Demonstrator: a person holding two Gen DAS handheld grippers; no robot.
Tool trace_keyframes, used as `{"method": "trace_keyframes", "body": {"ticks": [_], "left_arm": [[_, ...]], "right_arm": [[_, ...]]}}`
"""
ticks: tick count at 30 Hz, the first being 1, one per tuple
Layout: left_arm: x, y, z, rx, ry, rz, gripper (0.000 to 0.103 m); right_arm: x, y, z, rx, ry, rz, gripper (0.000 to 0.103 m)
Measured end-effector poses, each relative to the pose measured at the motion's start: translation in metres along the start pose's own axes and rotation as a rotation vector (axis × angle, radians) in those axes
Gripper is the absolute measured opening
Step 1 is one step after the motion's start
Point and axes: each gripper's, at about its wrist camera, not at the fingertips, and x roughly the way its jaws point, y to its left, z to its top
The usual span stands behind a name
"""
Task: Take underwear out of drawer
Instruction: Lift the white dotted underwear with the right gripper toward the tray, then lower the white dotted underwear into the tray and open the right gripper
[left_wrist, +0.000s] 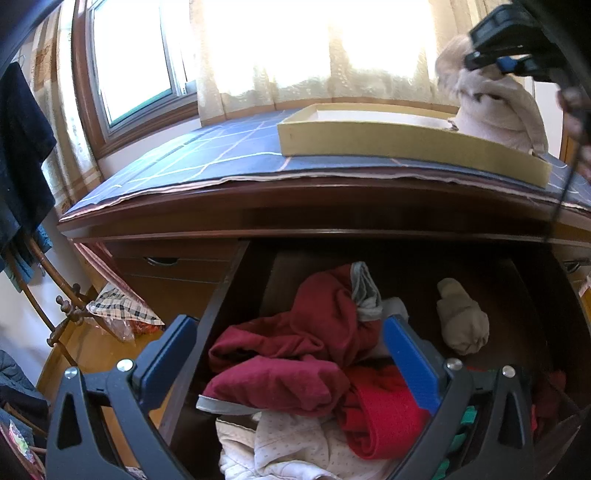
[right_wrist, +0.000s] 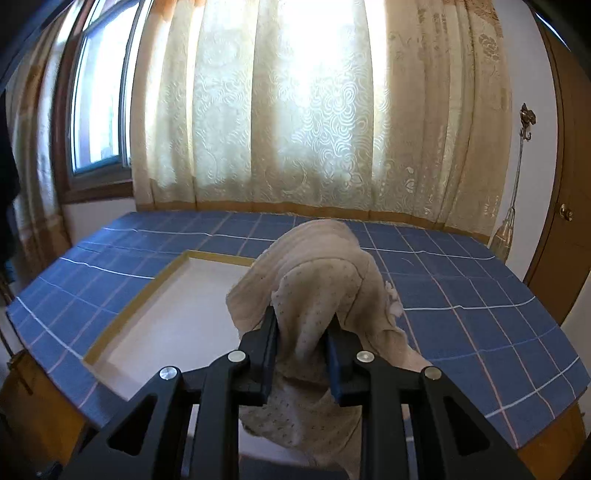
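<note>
The open drawer (left_wrist: 225, 295) of a dark wooden dresser holds a heap of clothes: dark red garments (left_wrist: 295, 354), a bright red piece (left_wrist: 384, 417), a white dotted piece (left_wrist: 288, 446) and a rolled beige sock (left_wrist: 461, 321). My left gripper (left_wrist: 291, 339) hangs open over the heap with nothing between its fingers. Above the dresser top, my right gripper (right_wrist: 304, 325) is shut on beige dotted underwear (right_wrist: 317, 291), which drapes over a shallow yellow-rimmed tray (right_wrist: 136, 299). In the left wrist view the same underwear (left_wrist: 495, 107) and right gripper (left_wrist: 491, 59) show at the upper right.
A blue checked cloth (right_wrist: 461, 288) covers the dresser top. Cream curtains (right_wrist: 295, 110) and a window (left_wrist: 140, 62) stand behind it. Left of the dresser are a shut drawer (left_wrist: 166, 262), a plastic bag with checked cloth (left_wrist: 122, 306) and hanging dark clothes (left_wrist: 22, 155). A door (right_wrist: 569, 206) is at the right.
</note>
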Motion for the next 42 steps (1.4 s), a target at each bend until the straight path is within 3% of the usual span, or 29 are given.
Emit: {"method": "trace_keyframes", "body": {"ticks": [6, 18, 20, 25, 28, 37, 42], "left_arm": [[0.002, -0.001, 0.002, 0.005, 0.010, 0.003, 0.103], [0.005, -0.003, 0.004, 0.012, 0.018, 0.007, 0.103], [0.005, -0.002, 0.004, 0.010, 0.017, 0.006, 0.103], [0.005, -0.001, 0.004, 0.008, 0.018, 0.006, 0.103], [0.005, -0.001, 0.004, 0.009, 0.019, 0.006, 0.103], [0.002, -0.003, 0.001, 0.013, 0.011, 0.020, 0.103], [-0.001, -0.005, -0.001, 0.022, 0.005, 0.035, 0.103]], "right_arm": [[0.013, 0.017, 0.000, -0.052, -0.001, -0.024, 0.022], [0.058, 0.046, -0.016, -0.066, 0.147, 0.023, 0.023], [0.059, 0.050, -0.017, -0.073, 0.148, 0.019, 0.028], [0.058, 0.060, -0.021, -0.104, 0.138, 0.028, 0.056], [0.054, 0.070, -0.025, -0.143, 0.125, 0.009, 0.061], [0.023, 0.066, -0.023, -0.082, 0.070, 0.042, 0.064], [-0.003, 0.066, -0.025, -0.098, 0.004, 0.019, 0.064]]}}
